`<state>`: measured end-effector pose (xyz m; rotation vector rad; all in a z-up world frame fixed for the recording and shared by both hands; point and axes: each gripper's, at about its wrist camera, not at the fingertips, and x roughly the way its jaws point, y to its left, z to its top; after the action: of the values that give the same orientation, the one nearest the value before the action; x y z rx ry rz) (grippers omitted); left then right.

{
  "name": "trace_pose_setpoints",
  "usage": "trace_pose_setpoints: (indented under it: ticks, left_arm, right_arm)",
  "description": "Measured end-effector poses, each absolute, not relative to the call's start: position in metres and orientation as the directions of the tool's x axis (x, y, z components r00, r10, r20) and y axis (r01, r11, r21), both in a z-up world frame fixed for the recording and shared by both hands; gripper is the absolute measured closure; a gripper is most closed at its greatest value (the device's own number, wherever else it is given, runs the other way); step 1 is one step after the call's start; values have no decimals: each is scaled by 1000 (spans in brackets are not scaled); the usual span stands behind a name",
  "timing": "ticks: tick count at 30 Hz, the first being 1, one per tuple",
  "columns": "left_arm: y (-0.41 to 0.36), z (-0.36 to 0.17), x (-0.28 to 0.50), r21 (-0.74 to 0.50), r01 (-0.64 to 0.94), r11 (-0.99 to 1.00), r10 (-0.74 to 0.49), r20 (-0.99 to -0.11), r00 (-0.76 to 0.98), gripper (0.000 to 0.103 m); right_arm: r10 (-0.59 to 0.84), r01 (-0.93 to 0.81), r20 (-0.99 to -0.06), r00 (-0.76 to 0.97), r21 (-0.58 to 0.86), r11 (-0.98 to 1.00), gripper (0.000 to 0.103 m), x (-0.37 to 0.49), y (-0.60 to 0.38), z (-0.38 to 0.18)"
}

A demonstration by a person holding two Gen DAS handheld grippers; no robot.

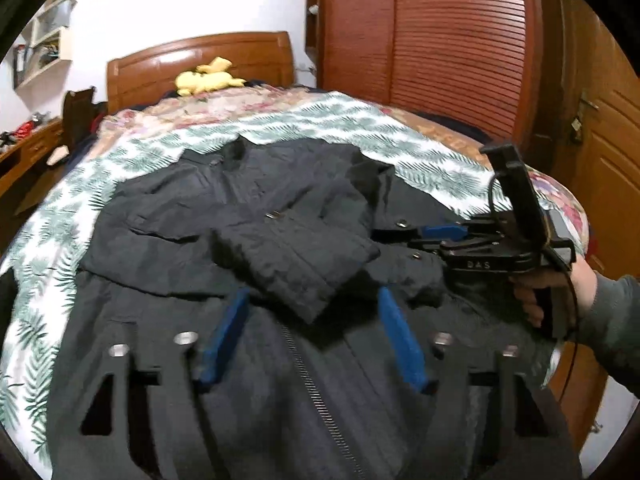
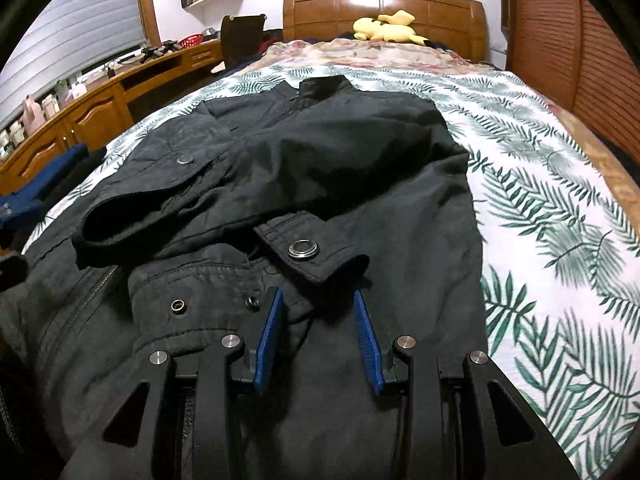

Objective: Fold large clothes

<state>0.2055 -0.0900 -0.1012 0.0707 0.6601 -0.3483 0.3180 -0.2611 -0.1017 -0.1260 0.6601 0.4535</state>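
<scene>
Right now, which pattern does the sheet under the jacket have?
Green fern leaves on white; the sheet shows best in the right wrist view.

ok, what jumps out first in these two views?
A dark jacket fills both views, spread on a leaf-print sheet with both sleeves folded across its chest. The left gripper and right gripper hover open over it, holding nothing. A yellow plush sits by the headboard.

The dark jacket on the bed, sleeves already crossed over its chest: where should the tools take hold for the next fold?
Likely the bottom hem of the dark jacket, one corner per tool, approached from the foot of the bed. Both sleeves already lie across the chest, so the near lower half is the free flap. The left tool and right tool are open above it.
</scene>
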Motion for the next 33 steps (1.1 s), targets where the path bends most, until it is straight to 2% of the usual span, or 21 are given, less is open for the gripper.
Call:
trace_pose_setpoints:
  ticks: [2, 10, 12, 14, 17, 26, 33]
  left_arm:
    - [-98, -103, 210, -30, 359, 933, -298, -623, 723, 48]
    - [-130, -107, 234, 53, 367, 929, -246, -652, 717, 48]
    - [-137, -111, 237, 95, 361, 928, -210, -666, 716, 59]
    - [-137, -113, 241, 139, 337, 931, -160, -677, 719, 85]
    - [-126, -106, 238, 133, 307, 943, -147, -659, 737, 93]
    - [-77, -72, 213, 175, 162, 971, -31, -582, 813, 95]
    - [-62, -70, 192, 125, 112, 986, -22, -567, 823, 95]
  right_arm:
    - [391, -447, -612, 688, 66, 892, 65, 321, -266, -106]
    - [388, -446, -597, 702, 57, 893, 65, 320, -265, -112]
    - [400, -449, -600, 693, 75, 891, 65, 322, -268, -113]
    - [407, -450, -600, 689, 86, 889, 65, 322, -270, -113]
    - [408, -450, -601, 687, 90, 889, 65, 323, -271, -113]
    - [417, -452, -600, 683, 102, 886, 65, 324, -272, -114]
    - [420, -454, -600, 680, 105, 885, 65, 325, -273, -116]
